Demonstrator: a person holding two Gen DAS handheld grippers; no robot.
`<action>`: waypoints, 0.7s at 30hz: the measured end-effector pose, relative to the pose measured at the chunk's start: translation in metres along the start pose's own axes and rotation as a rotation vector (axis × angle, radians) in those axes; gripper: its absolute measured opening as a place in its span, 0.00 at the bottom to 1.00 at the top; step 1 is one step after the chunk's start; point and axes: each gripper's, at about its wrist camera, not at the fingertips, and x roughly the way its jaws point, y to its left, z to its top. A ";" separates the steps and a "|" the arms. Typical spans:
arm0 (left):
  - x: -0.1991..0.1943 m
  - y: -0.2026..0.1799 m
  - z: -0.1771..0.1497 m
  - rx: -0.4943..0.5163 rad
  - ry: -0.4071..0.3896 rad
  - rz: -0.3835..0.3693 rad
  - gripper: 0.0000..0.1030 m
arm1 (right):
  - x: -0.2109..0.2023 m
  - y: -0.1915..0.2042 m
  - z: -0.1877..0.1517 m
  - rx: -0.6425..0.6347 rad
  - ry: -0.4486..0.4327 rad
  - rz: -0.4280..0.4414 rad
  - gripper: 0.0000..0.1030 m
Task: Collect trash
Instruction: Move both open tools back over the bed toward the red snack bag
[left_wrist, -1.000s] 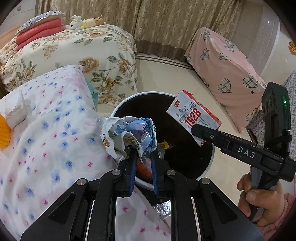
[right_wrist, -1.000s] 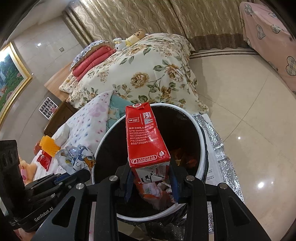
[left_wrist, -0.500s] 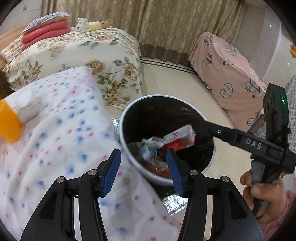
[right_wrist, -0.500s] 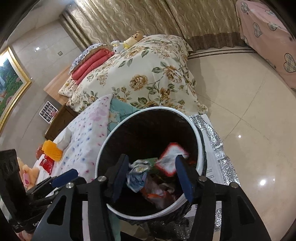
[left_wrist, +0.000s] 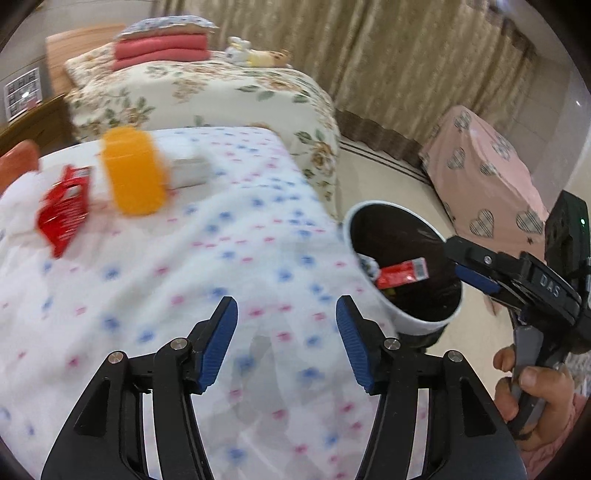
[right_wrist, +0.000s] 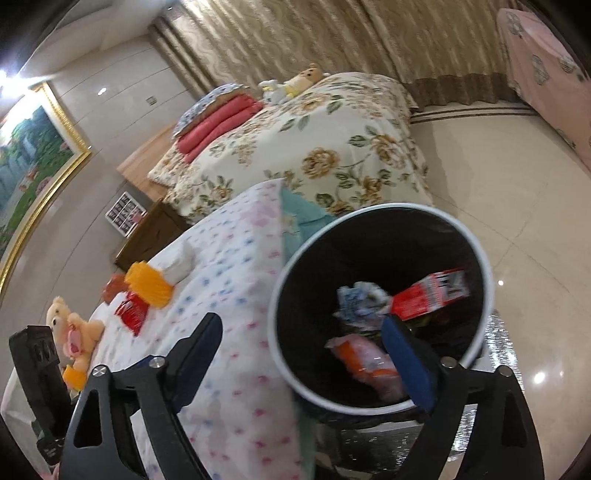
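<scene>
Jaws of my left gripper (left_wrist: 286, 345) and right gripper (right_wrist: 306, 354) gape empty, and the crinkly red snack wrapper (left_wrist: 64, 212), blurry, probably lies up-left, nearer my left.

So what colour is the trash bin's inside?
Black inside the round white-rimmed trash bin, clearest in the right wrist view.

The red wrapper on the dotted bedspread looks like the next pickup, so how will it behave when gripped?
The red wrapper looks like thin crinkled foil, so probably light and floppy, likely to crush. It lies on the soft bedspread, so it may sink or slide when pushed.
</scene>
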 end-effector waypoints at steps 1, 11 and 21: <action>-0.003 0.007 -0.001 -0.012 -0.006 0.007 0.57 | 0.002 0.004 -0.001 -0.005 0.004 0.004 0.92; -0.028 0.072 -0.015 -0.126 -0.047 0.098 0.63 | 0.034 0.058 -0.018 -0.090 0.072 0.053 0.94; -0.037 0.114 -0.022 -0.196 -0.064 0.140 0.63 | 0.059 0.100 -0.021 -0.191 0.079 0.071 0.94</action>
